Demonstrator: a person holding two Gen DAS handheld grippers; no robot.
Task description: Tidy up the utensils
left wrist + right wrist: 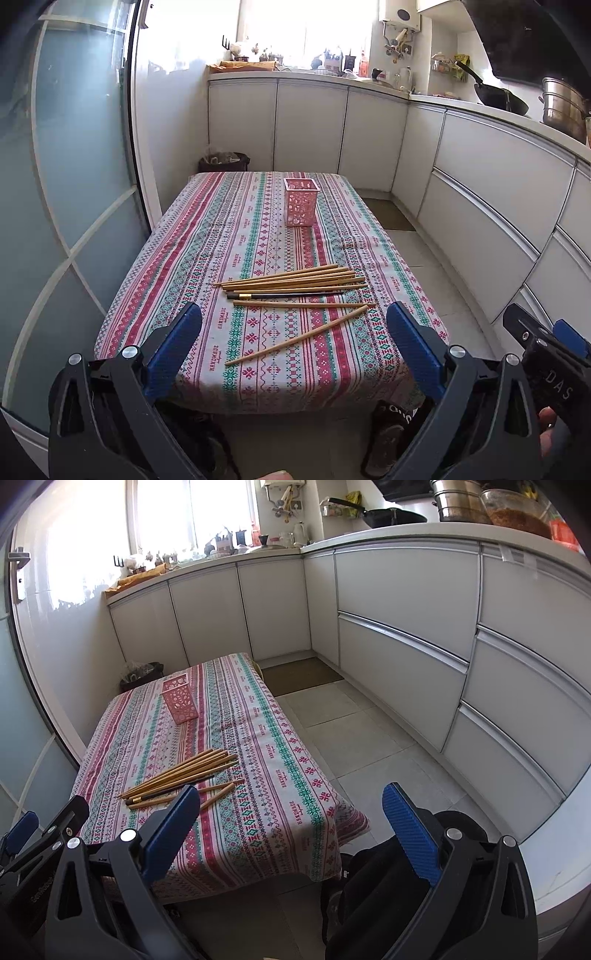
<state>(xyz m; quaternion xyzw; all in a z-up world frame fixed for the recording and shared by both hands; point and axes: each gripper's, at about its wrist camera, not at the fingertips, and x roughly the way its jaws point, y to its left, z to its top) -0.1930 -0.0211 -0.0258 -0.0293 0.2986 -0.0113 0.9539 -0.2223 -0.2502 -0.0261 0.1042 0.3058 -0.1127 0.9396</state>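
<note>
Several wooden chopsticks (291,280) lie in a loose bundle on the patterned tablecloth (258,229), with one dark chopstick (284,295) among them and one wooden chopstick (297,340) lying apart, nearer to me. A pink perforated holder (300,202) stands upright at the far end of the table. My left gripper (294,325) hovers open above the near table edge, nothing between its blue pads. My right gripper (291,808) is open too, off the table's right corner, with the chopsticks (181,773) and the holder (180,700) to its left.
White kitchen cabinets (480,177) run along the back and right, with a wok (498,98) and pots on the counter. A glass door (66,184) stands at left. A dark bin (223,162) sits behind the table. Tiled floor (362,720) lies to the right.
</note>
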